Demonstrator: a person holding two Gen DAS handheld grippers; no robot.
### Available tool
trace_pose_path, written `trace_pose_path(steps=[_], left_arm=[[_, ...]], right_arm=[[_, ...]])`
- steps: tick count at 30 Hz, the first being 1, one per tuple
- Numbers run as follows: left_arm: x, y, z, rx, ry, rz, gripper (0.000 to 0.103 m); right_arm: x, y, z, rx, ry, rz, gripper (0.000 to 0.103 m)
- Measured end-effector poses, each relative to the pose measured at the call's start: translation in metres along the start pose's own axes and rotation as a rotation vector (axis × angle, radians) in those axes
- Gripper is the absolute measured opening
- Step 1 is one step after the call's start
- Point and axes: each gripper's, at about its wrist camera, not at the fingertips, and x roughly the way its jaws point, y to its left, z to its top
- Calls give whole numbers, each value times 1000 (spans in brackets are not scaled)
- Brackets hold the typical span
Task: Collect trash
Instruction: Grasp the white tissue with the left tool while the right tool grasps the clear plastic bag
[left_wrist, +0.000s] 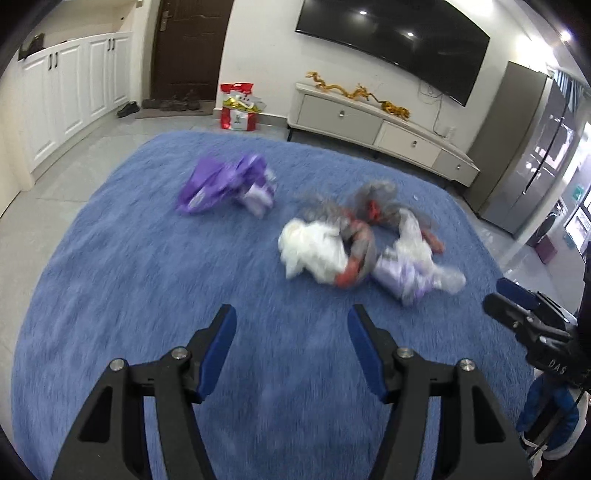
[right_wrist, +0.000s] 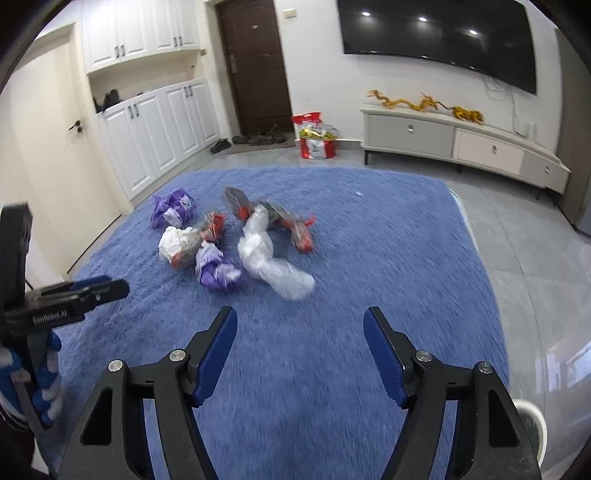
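Your crumpled trash lies in a loose cluster on the shaggy blue carpet (right_wrist: 369, 258), ahead of both claws and touching neither. From your right gripper (right_wrist: 300, 325), the nearest piece is the clear crinkled plastic bag (right_wrist: 273, 258), just beyond the fingertips and slightly to their left; beside it sits a small purple-and-white wrapper ball (right_wrist: 214, 269), then a white crumpled tissue wad (right_wrist: 173, 243), with grey-and-red foil snack wrappers (right_wrist: 291, 225) behind and a second purple wrapper (right_wrist: 173, 210) farthest back on the left. Your right claw stands apart, its blue-padded fingers (right_wrist: 218, 350) wide with only carpet between them, gripping nothing. From your left gripper (left_wrist: 291, 321), the white tissue wad (left_wrist: 314, 251) lies ahead and a little to the right, the grey-and-red foil wrappers (left_wrist: 373, 206) behind it, the pale purple-and-clear bundle (left_wrist: 410, 269) further right, and the lone purple wrapper (left_wrist: 225, 184) well off to the left. That claw too is apart and empty (the trash is motion-blurred in this view, so finer detail is unclear). Each gripper shows at the edge of the other's view, held in a blue-and-white gloved hand (right_wrist: 46, 380).
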Motion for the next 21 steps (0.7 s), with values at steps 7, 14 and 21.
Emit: trace_pose_path(steps=[7, 14, 21], left_arm=[[40, 3, 37, -44, 18, -26, 61], [61, 3, 40, -35, 41, -19, 52], [47, -2, 30, -16, 13, -27, 17]], right_arm=[[32, 6, 31, -6, -15, 100, 67], [74, 14, 44, -10, 46, 121, 56], [73, 33, 40, -79, 47, 73, 26]])
